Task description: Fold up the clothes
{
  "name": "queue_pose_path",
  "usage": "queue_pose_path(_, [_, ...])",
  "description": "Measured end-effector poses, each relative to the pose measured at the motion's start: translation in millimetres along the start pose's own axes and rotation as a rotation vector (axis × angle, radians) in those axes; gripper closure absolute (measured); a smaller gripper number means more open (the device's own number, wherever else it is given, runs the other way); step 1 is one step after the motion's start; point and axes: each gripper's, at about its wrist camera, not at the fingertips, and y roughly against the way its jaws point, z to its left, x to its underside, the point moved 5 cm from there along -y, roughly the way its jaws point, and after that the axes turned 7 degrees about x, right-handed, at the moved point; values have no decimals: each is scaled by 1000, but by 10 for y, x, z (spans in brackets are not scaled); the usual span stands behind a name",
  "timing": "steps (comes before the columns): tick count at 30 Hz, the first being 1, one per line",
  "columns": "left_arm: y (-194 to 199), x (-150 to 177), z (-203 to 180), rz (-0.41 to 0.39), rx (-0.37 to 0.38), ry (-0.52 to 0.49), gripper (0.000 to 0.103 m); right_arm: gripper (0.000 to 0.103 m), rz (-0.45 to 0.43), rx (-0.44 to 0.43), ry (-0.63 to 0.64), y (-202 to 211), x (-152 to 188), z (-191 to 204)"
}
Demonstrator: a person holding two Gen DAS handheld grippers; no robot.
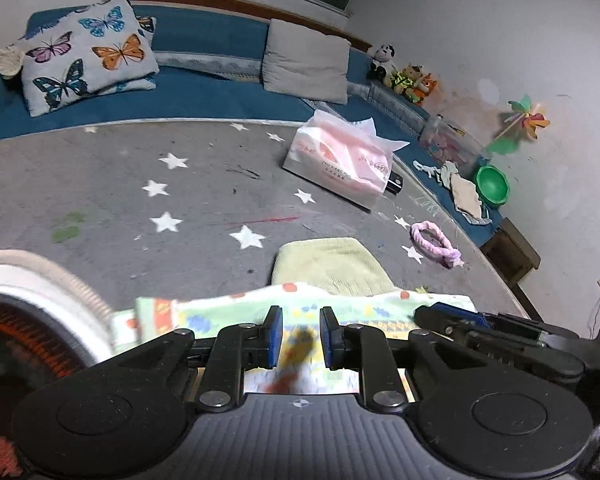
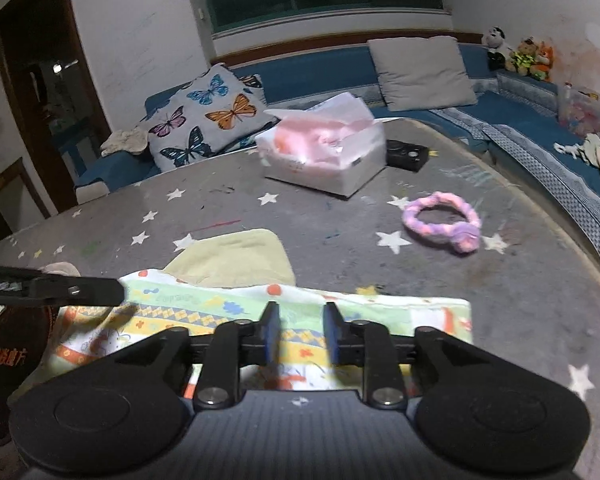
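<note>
A child's patterned garment (image 2: 228, 312), light green and yellow with orange and blue prints, lies on the grey star table; it also shows in the left wrist view (image 1: 236, 308). A pale yellow-green cloth (image 2: 236, 258) lies just beyond it, and also shows in the left wrist view (image 1: 332, 264). My left gripper (image 1: 301, 338) hovers open over the garment, holding nothing. My right gripper (image 2: 302, 334) is open above the garment's near part, also empty. The right gripper's arm shows at the right of the left wrist view (image 1: 480, 324); the left gripper's finger reaches in from the left of the right wrist view (image 2: 60, 286).
A pink tissue pack (image 2: 324, 148) and a black box (image 2: 406, 154) sit farther back on the table (image 2: 500, 300). A purple braided headband (image 2: 444, 224) lies to the right. A blue sofa (image 2: 540, 148) with cushions wraps behind. A round heater (image 1: 28, 320) stands at the left.
</note>
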Motion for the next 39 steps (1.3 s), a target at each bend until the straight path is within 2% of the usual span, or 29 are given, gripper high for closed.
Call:
queue_pose_path(3, [-137,8,55,13,-23,4,83,75,0,11,29,-84,11,41])
queue_pose_path(7, [-116,46,48,1,-23,-6,82,74,-1,15,53,-64,-4,61])
queue_pose_path(9, [-53,75,-3,-5,-22,-20,82,66,-5,0,58,30,7,81])
queue_pose_path(13, [73,132,-105,-18,-18,-50,82,64,-8,-37,109,225,82,206])
queue_pose_path(15, [131,215,-198,-16,-22,-74,80,58,-8,-56,134,336,156,286])
queue_pose_path(19, [258,409,-326,-10,-40,-114,80,54,-9,-76,159,544,320,399])
queue_pose_path(27, [425,740,-355,15,-64,-120,77,51,-19,-13,244,771,673,509])
queue_pose_path(29, [470,788,-368,14,-68,-123,73,51,-32,11,260,830,735,522])
queue_pose_path(31, [517,831,-382,12,-72,-124,55,48,-42,22,256,897,776,525])
queue_pose_path(33, [588,897,-396,1,-84,-130,46,35,-47,23,236,968,801,517])
queue_pose_path(35, [665,962,-403,-9,-99,-137,36,29,-50,19,211,1018,835,503])
queue_pose_path(37, [758,1031,-394,-22,-112,-135,15,25,-54,26,189,1060,890,496])
queue_pose_path(39, [852,1098,-385,-34,-125,-139,9,17,-57,34,170,1099,949,491])
